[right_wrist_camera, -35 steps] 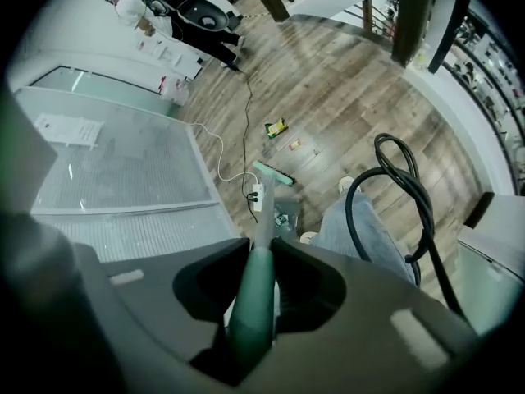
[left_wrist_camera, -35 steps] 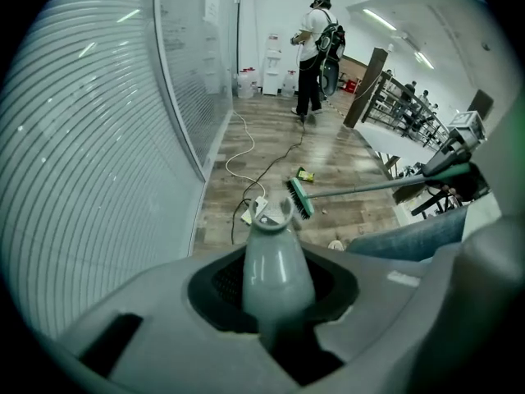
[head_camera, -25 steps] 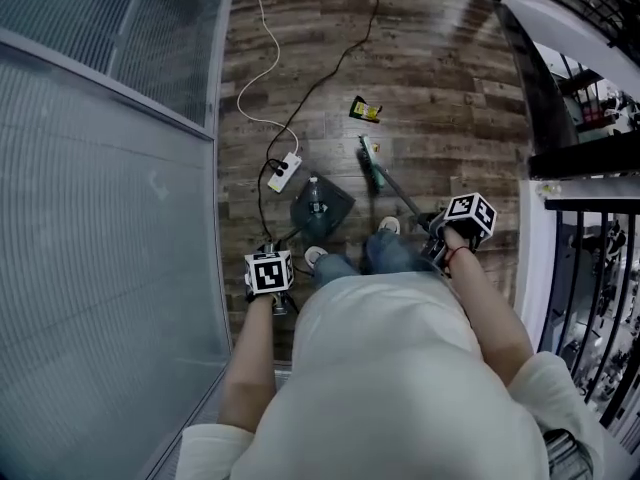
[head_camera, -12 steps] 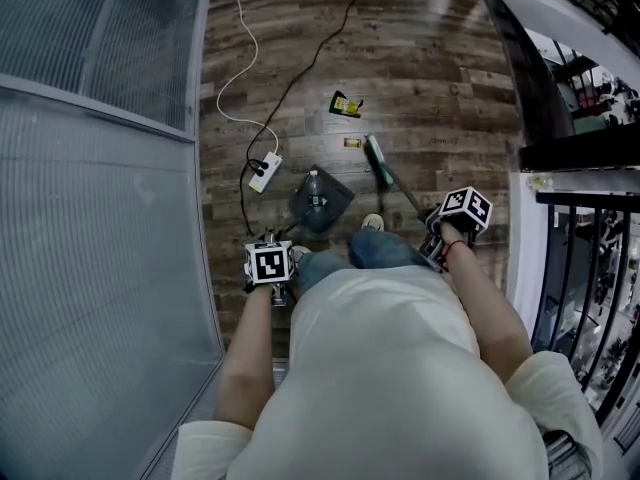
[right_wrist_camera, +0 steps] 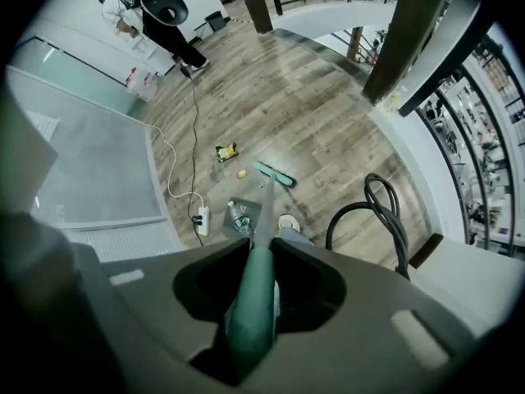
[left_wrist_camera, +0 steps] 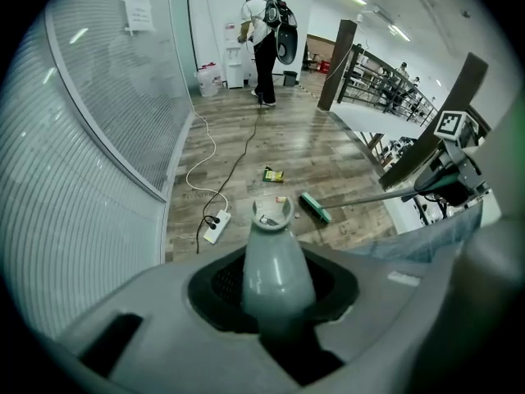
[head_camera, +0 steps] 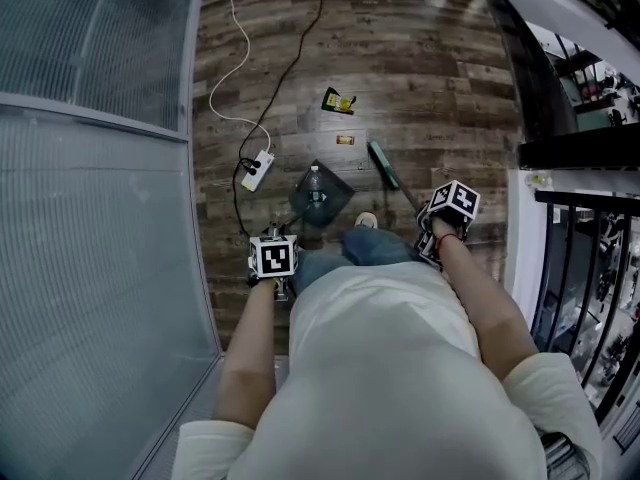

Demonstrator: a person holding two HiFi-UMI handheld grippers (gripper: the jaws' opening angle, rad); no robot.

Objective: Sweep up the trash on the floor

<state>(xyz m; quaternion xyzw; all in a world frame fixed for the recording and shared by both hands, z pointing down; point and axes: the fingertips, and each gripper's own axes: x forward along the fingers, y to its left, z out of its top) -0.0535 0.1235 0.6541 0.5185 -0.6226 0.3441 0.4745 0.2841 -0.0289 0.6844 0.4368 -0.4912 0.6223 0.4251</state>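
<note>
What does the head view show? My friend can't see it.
Seen from above, a person holds a dustpan in the left gripper and a green broom in the right gripper, over a wood floor. A yellow wrapper and a small scrap lie on the floor beyond the broom.

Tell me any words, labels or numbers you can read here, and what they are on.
No text here can be read.
Paper sheet on the glass wall: print too blurred to read.
Yellow wrapper on the floor: print too small to read.
Marker cube: black-and-white pattern only, no letters.
</note>
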